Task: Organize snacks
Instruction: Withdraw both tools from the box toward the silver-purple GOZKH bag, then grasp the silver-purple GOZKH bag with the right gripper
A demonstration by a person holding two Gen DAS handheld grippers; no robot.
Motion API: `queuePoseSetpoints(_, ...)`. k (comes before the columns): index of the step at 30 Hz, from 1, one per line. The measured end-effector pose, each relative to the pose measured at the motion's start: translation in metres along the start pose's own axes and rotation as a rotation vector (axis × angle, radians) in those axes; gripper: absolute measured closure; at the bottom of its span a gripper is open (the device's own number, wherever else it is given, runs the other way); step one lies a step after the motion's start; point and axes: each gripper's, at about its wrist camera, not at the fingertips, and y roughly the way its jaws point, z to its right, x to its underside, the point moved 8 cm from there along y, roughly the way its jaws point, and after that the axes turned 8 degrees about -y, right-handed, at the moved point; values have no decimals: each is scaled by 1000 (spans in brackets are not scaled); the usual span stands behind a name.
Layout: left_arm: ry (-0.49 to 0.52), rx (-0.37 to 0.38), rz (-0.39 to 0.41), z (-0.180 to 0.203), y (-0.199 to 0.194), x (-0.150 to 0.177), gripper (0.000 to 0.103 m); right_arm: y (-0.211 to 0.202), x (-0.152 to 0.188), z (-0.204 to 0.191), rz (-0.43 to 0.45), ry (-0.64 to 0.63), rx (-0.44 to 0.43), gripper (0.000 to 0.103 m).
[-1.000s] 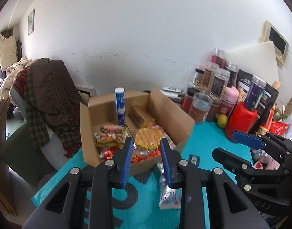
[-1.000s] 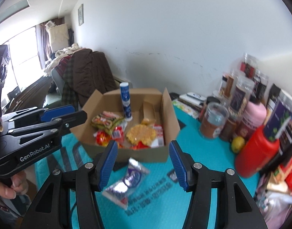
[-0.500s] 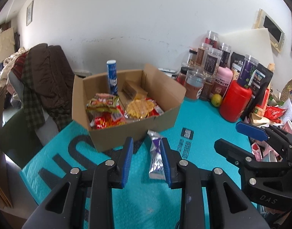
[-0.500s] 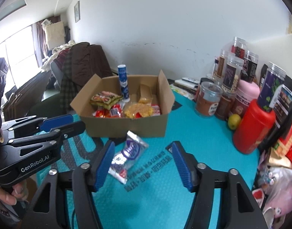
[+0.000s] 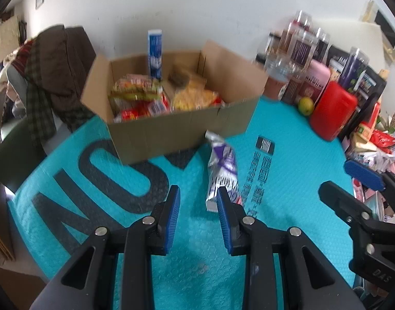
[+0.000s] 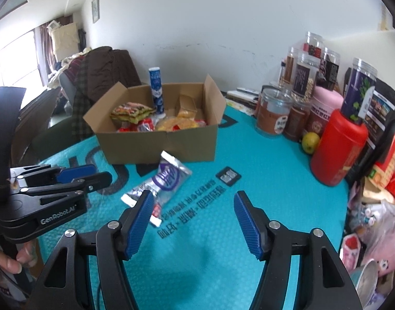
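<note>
A cardboard box [image 5: 176, 126] [image 6: 158, 142] stands on the teal table cover, holding several snack packs and an upright blue tube [image 5: 154, 54] [image 6: 156, 90]. A silver and purple snack packet [image 5: 222, 170] [image 6: 163, 180] lies flat on the cover in front of the box. My left gripper [image 5: 198, 206] [image 6: 76, 178] is open and empty, hovering just short of the packet's near end. My right gripper [image 6: 192, 214] [image 5: 352, 180] is open wide and empty, to the right of the packet.
Jars, a red canister [image 6: 337, 147], a pink tin, a lime [image 6: 309, 139] and bags crowd the table's right side. A chair draped with a brown jacket [image 5: 57, 59] stands beyond the left edge. Black print marks the teal cover [image 5: 295, 170].
Both grippers have pulled back from the box toward the near side of the table. The box and packet now look farther off. Both stay open and empty.
</note>
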Motion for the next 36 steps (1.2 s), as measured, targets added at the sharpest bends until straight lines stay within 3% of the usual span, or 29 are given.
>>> queuePoseSetpoints(13,30,70,-73,25,40,13,74,39,27,17,-105,43,-6,33)
queuePoseSetpoints(17,37,68,-94,30,52,16,74,48,31,26,-124,60,-2,28)
queuePoseSetpoints(19,40,60,-109,31,58,18,62,51,32,30,-133,70,-2,28)
queuePoseSetpoints(21,37,50,-145,30,68,21,17,54,34,33,-142,84,-8,28)
queuePoseSetpoints(26,6,34,-162,24,80,21,16,58,36,40,-153,100,-2,27)
queuePoseSetpoints(36,39,-11,-141,19,87,11,15,66,36,44,-172,107,0,27)
